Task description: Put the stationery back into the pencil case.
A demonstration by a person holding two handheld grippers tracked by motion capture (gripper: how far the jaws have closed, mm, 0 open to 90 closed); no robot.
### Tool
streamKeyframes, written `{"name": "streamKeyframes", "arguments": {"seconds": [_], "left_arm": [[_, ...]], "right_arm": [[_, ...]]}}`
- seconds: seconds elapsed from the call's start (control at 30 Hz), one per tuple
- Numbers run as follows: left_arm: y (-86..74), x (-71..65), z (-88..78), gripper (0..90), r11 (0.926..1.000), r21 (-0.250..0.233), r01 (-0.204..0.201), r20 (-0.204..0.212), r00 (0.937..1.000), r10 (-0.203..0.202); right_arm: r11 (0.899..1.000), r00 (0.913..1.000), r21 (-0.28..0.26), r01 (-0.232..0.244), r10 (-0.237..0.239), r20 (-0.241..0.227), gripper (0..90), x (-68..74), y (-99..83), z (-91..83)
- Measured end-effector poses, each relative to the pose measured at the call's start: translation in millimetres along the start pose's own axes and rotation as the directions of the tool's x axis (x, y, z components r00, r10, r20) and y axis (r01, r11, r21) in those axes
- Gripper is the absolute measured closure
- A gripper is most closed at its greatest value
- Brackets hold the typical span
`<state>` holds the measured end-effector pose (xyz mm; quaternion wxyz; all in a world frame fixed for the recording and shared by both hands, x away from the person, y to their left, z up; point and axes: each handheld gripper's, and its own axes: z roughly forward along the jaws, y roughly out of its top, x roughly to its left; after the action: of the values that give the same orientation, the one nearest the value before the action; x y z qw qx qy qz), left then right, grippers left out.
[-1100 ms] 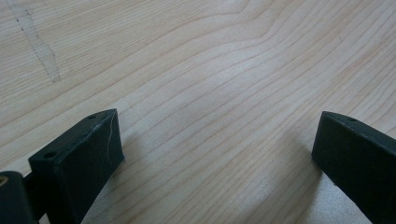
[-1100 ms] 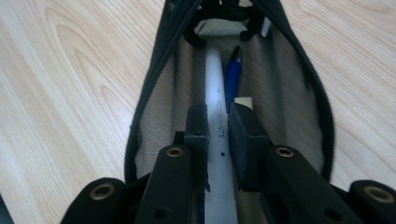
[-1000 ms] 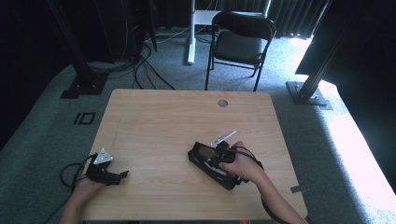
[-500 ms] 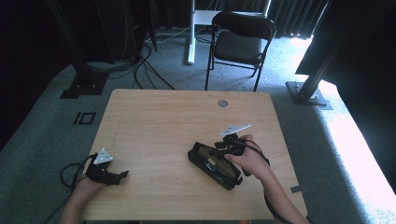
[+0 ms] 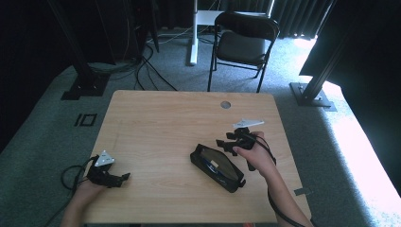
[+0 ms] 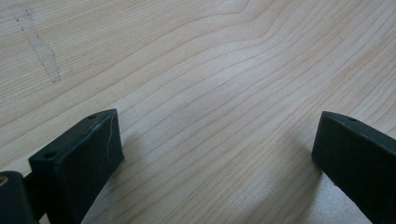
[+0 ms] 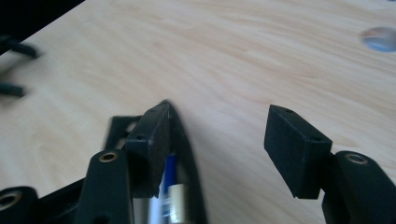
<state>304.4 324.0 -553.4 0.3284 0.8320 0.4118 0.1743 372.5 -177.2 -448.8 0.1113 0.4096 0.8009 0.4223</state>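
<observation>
Black pencil case (image 5: 218,167) is seen lying open on the table (image 5: 161,127), right of centre toward the near edge, w/ pens visible inside (image 7: 169,186). Right gripper (image 5: 230,142) is held just beside the case's far end, above it; jaws are seen part-open, having just been opening, w/ nothing gripped betw. them. Left gripper (image 5: 124,178) is rested at the near-left corner, well apart from the case; jaws are spread wide over bare wood (image 6: 210,93).

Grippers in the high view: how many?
2. The left gripper rests near the table's front left corner; the right gripper hovers at the right, just above the open black pencil case.
</observation>
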Motion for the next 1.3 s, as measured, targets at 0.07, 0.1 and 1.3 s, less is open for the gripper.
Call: {"name": "streamKeyframes", "arguments": {"seconds": [0.07,0.1,1.3], "left_arm": [[0.0,0.0,0.0,2.1,1.0,0.0,-0.001,0.0,1.0,0.001],[0.0,0.0,0.0,2.1,1.0,0.0,-0.001,0.0,1.0,0.001],[0.0,0.0,0.0,2.1,1.0,0.0,-0.001,0.0,1.0,0.001]], "right_arm": [[1.0,0.9997,-0.011,-0.009,0.009,0.022,39.8,-5.7,-1.1,-0.2],[1.0,0.9996,-0.008,-0.007,0.007,0.027,39.2,-8.4,-1.9,-0.4],[0.972,0.9173,-0.075,-0.224,0.236,0.32,27.7,-78.8,-84.9,-16.1]]}}
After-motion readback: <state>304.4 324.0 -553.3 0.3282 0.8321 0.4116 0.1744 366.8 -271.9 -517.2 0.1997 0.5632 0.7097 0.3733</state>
